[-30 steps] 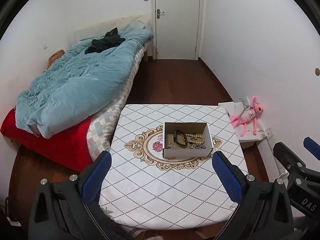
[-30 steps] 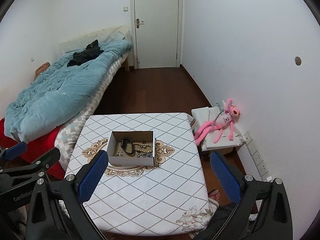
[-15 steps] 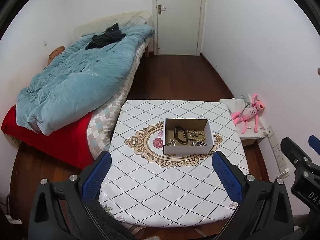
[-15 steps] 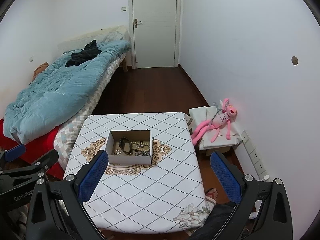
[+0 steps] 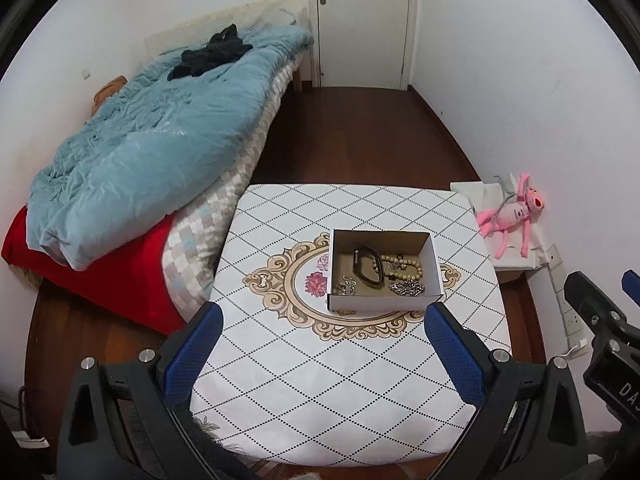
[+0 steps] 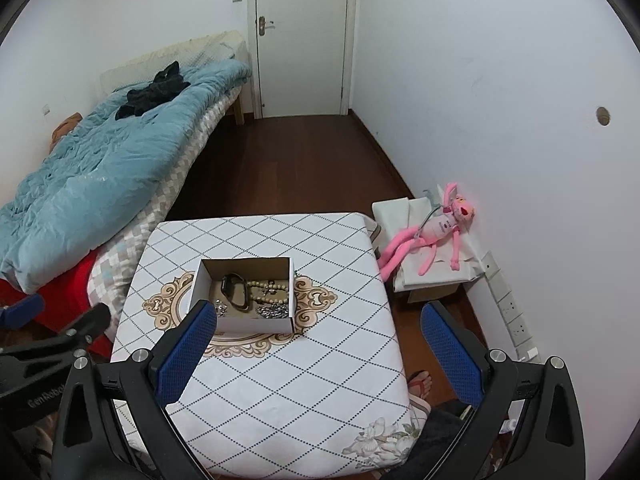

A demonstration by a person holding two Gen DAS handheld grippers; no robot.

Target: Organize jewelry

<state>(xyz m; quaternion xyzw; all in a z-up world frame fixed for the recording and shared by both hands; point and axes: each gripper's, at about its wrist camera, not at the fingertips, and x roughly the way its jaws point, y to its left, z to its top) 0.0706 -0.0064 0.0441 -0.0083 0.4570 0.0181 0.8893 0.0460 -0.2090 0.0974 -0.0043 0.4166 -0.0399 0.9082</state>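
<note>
A small open cardboard box sits near the middle of a white table with a diamond-pattern cloth. In the box lie a black bracelet, a beige bead string and silver chains. The box shows in the right wrist view too. My left gripper is open and empty, held high above the table's near side. My right gripper is open and empty, above the table's near right side.
A bed with a blue duvet stands left of the table. A pink plush toy lies on a low white box at the right wall. A closed door is at the far end. Dark wood floor lies between.
Both grippers have moved forward and a little lower toward the table; the box now appears larger and nearer. Both jaws stay open.
</note>
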